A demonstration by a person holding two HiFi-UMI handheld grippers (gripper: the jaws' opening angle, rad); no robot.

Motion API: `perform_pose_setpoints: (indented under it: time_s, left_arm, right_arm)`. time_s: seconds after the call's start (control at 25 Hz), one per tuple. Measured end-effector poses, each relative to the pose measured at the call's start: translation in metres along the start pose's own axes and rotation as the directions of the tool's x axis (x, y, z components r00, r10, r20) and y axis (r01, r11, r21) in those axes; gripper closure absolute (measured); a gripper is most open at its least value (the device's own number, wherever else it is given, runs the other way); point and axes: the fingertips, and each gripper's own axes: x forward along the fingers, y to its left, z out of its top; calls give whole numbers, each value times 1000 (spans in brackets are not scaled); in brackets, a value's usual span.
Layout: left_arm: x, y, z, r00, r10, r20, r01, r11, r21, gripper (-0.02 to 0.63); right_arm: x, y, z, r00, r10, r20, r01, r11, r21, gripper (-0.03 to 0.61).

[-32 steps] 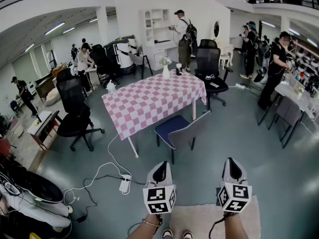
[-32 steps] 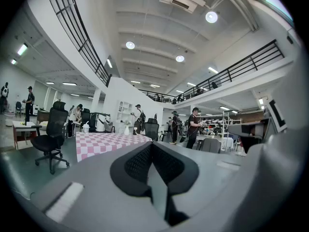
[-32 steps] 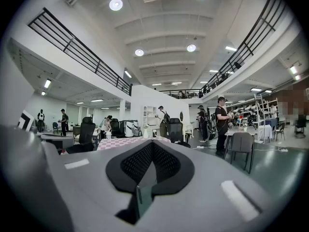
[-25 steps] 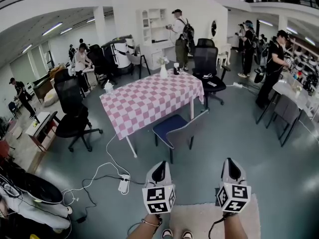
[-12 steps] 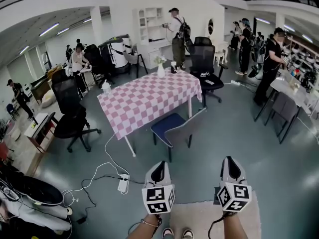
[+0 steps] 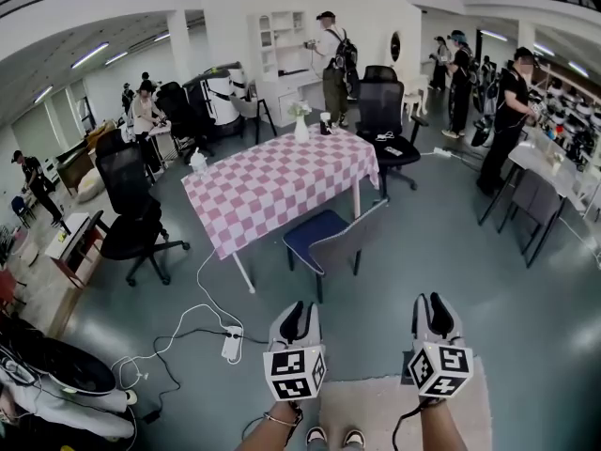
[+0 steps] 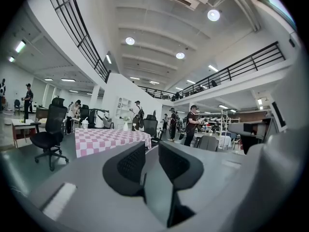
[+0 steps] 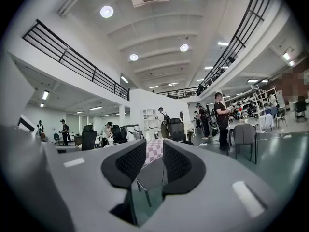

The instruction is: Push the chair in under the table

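**Chair stands pulled out, both grippers empty and well short of it**

The chair with the blue seat, grey back and dark legs (image 6: pixel 331 240) stands on the grey-green floor at the near side of the table. It is set at an angle, with its back towards me and a little to the right. The far edge of its seat sits just beside the hanging hem of the cloth, so it is not tucked under.

The table, covered in a pink-and-white checked cloth (image 6: pixel 272 188), carries a white vase of flowers (image 6: pixel 300 126) at its far edge. A black office chair (image 6: pixel 383 118) stands behind it and another black office chair (image 6: pixel 131 209) off to its left. People stand further back.

My left gripper (image 6: pixel 294 320) and right gripper (image 6: pixel 435 309) hang side by side low in the head view, above a beige rug (image 6: pixel 385 410), both pointing towards the chair but well apart from it. A white power strip (image 6: pixel 232 346) lies on the floor just left of the left one.

Both pairs of jaws have just been opening. In each gripper view the black ribbed pads now stand apart with nothing between them, only the room beyond.
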Motion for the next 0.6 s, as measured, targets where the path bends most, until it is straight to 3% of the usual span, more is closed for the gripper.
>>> perform_pose_setpoints:
  time_s: [0.2, 0.6]
  left_arm:
    - [2, -6, -2, 1000, 9, -5, -9, 1000, -2, 506]
    - [19, -18, -9, 999, 54, -6, -54, 999, 10, 503]
  right_arm:
    - [0, -7, -1, 1000, 5, -9, -5, 1000, 5, 457]
    - [15, -38, -2, 999, 24, -25, -24, 1000, 0, 454]
